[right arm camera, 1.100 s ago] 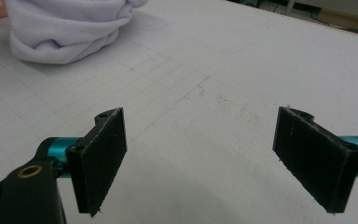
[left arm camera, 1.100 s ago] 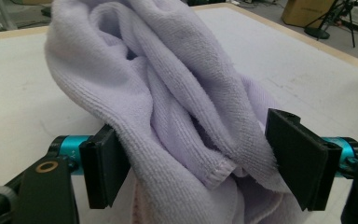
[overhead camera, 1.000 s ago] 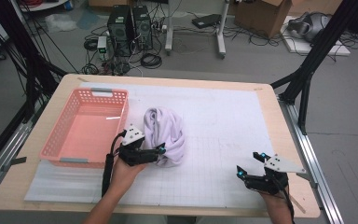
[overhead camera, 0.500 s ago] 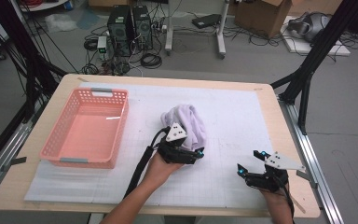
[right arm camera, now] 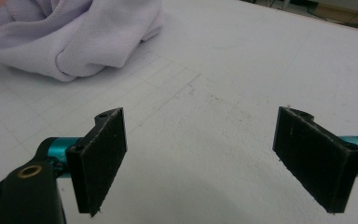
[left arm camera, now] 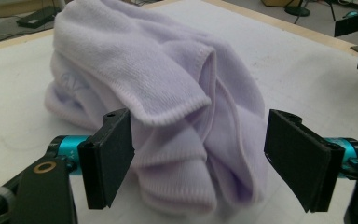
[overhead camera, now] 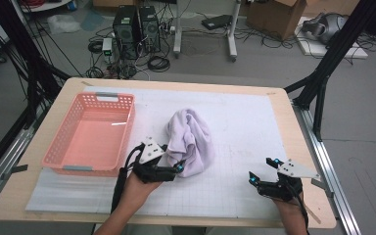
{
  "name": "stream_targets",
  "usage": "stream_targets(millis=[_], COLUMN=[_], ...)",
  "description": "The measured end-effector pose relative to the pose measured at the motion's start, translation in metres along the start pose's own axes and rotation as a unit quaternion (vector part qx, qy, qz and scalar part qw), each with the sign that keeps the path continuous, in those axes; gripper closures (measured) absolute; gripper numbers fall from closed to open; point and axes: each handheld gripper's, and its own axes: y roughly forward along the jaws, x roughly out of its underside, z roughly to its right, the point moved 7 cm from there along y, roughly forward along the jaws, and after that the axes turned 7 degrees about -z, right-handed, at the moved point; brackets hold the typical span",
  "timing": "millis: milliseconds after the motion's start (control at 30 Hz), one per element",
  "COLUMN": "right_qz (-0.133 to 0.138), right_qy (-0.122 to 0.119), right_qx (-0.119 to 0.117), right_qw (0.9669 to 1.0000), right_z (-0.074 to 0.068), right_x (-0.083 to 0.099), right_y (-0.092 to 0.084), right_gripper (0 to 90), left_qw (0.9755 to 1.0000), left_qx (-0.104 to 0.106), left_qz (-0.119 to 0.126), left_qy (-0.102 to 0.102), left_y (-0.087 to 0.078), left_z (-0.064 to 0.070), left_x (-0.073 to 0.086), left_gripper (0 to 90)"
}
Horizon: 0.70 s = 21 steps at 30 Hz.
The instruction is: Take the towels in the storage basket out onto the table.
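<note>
Left claw [left arm camera: 198,158] (wide open) straddles towel [left arm camera: 158,107].

Left gripper [overhead camera: 175,168]: my jaws spread wide, level, pointing forward.
Right gripper [overhead camera: 263,172]: my jaws spread wide, nothing between them.

A: What blocks the counter [overhead camera: 254,122]?
B: The lilac towel [overhead camera: 191,142] mid-counter, the pink basket [overhead camera: 90,134] just left of it.
A: Right of the towel?
B: Bare surface, open passage.
</note>
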Motion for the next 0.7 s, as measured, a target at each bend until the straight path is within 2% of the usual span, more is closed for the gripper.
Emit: stream_targets(millis=[200,233,300,367,467,700], right_qz=[-0.003,-0.002,-0.002,-0.004,-0.006,-0.01], right_qy=[0.001,0.002,0.0,-0.002,0.002,0.01], right_qx=[0.003,0.003,0.003,0.003,0.002,0.007], right_qw=[1.0,1.0,1.0,1.0,1.0,0.9999], right_z=[0.0,0.0,0.0,-0.001,-0.001,0.003], right_x=[0.0,-0.001,-0.001,-0.001,0.0,0.002], right_y=[0.001,0.002,0.002,0.003,0.004,0.006], right_gripper=[16.2,16.2,16.2,16.2,16.2,16.1], left_qw=[0.9993,0.9994,0.9991,0.9984,0.9975,0.9974], left_qx=[-0.005,-0.002,-0.008,-0.004,-0.007,-0.01], left_qz=[0.033,0.031,0.038,0.053,0.068,0.068], left_qy=[-0.017,-0.017,-0.019,-0.02,-0.019,-0.022], left_y=[-0.012,-0.012,-0.013,-0.014,-0.016,-0.015], left_z=[-0.01,-0.011,-0.015,-0.017,-0.019,-0.023], left_x=[0.02,0.022,0.021,0.02,0.021,0.024], left_gripper=[23.4,22.9,22.8,21.9,17.3,17.7])
